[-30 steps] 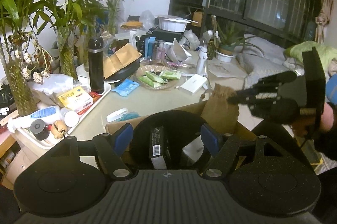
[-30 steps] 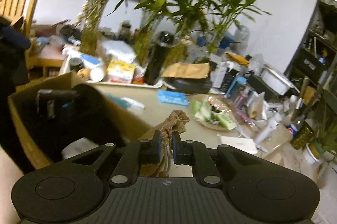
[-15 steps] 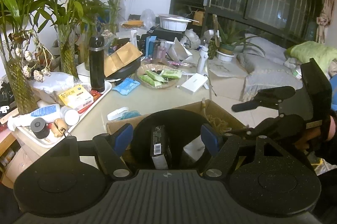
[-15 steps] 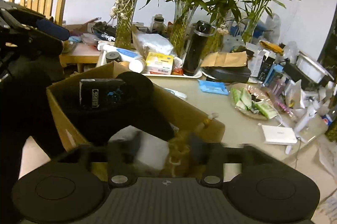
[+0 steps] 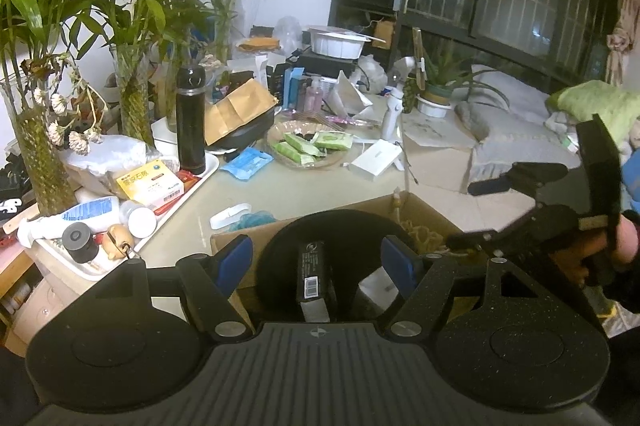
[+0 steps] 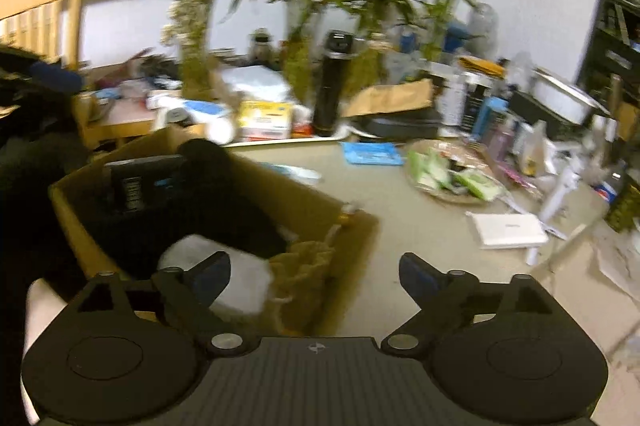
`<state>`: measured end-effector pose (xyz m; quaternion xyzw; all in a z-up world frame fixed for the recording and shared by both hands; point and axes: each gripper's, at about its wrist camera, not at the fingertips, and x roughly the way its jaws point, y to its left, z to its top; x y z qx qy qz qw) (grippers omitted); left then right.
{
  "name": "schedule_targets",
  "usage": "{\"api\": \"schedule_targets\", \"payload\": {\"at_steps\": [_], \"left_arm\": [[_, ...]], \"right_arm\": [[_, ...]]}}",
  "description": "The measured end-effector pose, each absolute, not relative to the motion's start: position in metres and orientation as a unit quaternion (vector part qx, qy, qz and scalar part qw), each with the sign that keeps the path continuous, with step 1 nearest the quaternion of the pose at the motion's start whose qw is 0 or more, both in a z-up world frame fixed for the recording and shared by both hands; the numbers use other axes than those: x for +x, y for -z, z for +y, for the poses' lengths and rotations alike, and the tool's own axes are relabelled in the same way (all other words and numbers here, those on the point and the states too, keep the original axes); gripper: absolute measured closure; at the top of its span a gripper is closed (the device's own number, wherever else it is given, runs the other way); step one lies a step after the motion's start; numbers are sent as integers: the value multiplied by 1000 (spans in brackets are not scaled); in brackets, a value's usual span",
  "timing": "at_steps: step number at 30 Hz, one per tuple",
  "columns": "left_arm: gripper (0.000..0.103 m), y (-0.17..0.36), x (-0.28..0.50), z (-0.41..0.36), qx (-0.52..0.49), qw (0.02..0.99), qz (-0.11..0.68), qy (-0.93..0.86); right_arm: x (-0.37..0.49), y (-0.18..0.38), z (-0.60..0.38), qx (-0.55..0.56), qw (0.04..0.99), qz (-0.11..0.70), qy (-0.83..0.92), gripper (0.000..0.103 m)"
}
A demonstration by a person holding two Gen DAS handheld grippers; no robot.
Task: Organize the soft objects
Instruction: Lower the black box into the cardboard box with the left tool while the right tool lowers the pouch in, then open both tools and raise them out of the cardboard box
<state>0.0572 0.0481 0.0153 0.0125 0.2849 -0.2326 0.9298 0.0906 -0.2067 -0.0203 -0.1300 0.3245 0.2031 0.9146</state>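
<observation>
A cardboard box (image 5: 424, 206) (image 6: 280, 178) sits at the table's near edge. Inside lie a round black soft thing (image 5: 340, 234) (image 6: 224, 170), a small black carton (image 5: 314, 274), a white soft piece (image 6: 240, 274) and a tan burlap drawstring pouch (image 5: 420, 234) (image 6: 304, 266). My right gripper (image 6: 314, 274) (image 5: 476, 214) hovers just over the pouch. Its jaws are opening wide and do not touch the pouch. My left gripper (image 5: 316, 258) hangs above the box's other side, open, its pads holding nothing.
Behind the box stand a tray with bottles and a black flask (image 5: 191, 122), glass vases of bamboo (image 5: 132, 106), a basket of green packs (image 5: 308, 146), a blue pack (image 5: 248, 162) and a white carton (image 5: 376, 160). A wooden chair (image 6: 44, 2) stands at the left.
The right gripper was shut on the burlap pouch above the box. It has opened wide, and the pouch now lies in the box. The left gripper has stayed still.
</observation>
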Motion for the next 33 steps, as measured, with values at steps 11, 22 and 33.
{"api": "schedule_targets", "payload": {"at_steps": [11, 22, 33], "left_arm": [[32, -15, 58, 51, 18, 930, 286, 228], [32, -10, 74, 62, 3, 936, 294, 195], [33, -14, 111, 61, 2, 937, 291, 192]], "right_arm": [[133, 54, -215, -154, 901, 389, -117, 9], [135, 32, -228, -120, 926, 341, -110, 2], [168, 12, -244, -47, 933, 329, -142, 0]]}}
